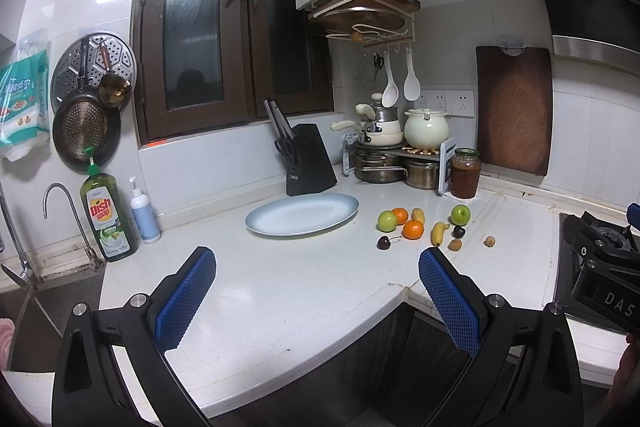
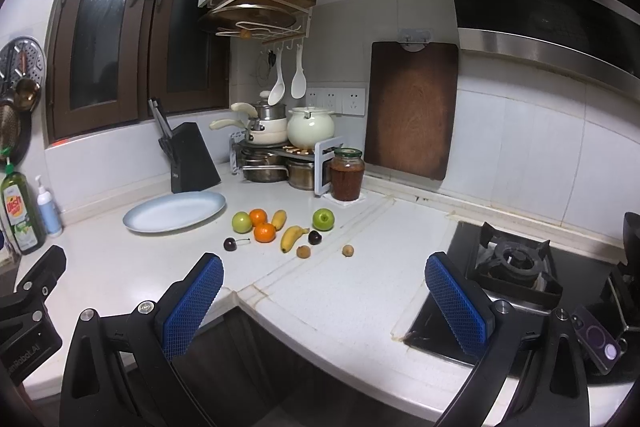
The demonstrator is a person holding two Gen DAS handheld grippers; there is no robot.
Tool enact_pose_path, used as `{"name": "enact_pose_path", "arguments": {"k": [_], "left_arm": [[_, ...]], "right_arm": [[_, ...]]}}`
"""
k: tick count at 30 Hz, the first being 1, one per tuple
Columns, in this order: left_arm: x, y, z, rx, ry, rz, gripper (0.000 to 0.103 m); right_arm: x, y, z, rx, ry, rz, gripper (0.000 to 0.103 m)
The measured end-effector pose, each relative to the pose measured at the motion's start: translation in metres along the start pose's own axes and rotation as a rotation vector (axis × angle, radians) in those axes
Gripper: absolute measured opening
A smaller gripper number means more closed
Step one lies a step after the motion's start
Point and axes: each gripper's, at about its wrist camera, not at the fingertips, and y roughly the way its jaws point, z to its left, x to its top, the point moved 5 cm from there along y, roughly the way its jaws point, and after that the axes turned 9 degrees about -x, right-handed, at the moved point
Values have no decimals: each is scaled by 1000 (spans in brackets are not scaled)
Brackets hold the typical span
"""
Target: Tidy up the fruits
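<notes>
Home kitchen: gas hob (image 2: pixel 514 267), stacked pots (image 1: pixel 380 147), knife block (image 1: pixel 310 161), tap (image 1: pixel 66 215).

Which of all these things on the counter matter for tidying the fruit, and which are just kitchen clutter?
For the job: green apples, oranges, bananas, cherries, small brown fruits, empty oval plate.

Just lying about: knife block, sauce jar, pots, dish soap.

An oval plate (image 1: pixel 302 214) lies on the counter (image 1: pixel 280 287) ahead of the left jaws; the fruits (image 1: pixel 424 227) sit clustered beyond the right-hand finger, a jar (image 1: pixel 465 173) behind them.
</notes>
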Motion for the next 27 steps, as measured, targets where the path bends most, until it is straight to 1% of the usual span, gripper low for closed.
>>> {"name": "enact_pose_path", "arguments": {"k": [17, 27], "left_arm": [[-1, 4, 1, 3, 2, 0, 103], [1, 14, -8, -4, 6, 19, 103]], "right_arm": [[1, 3, -1, 1, -3, 6, 102], [2, 7, -1, 2, -3, 12, 102]]}}
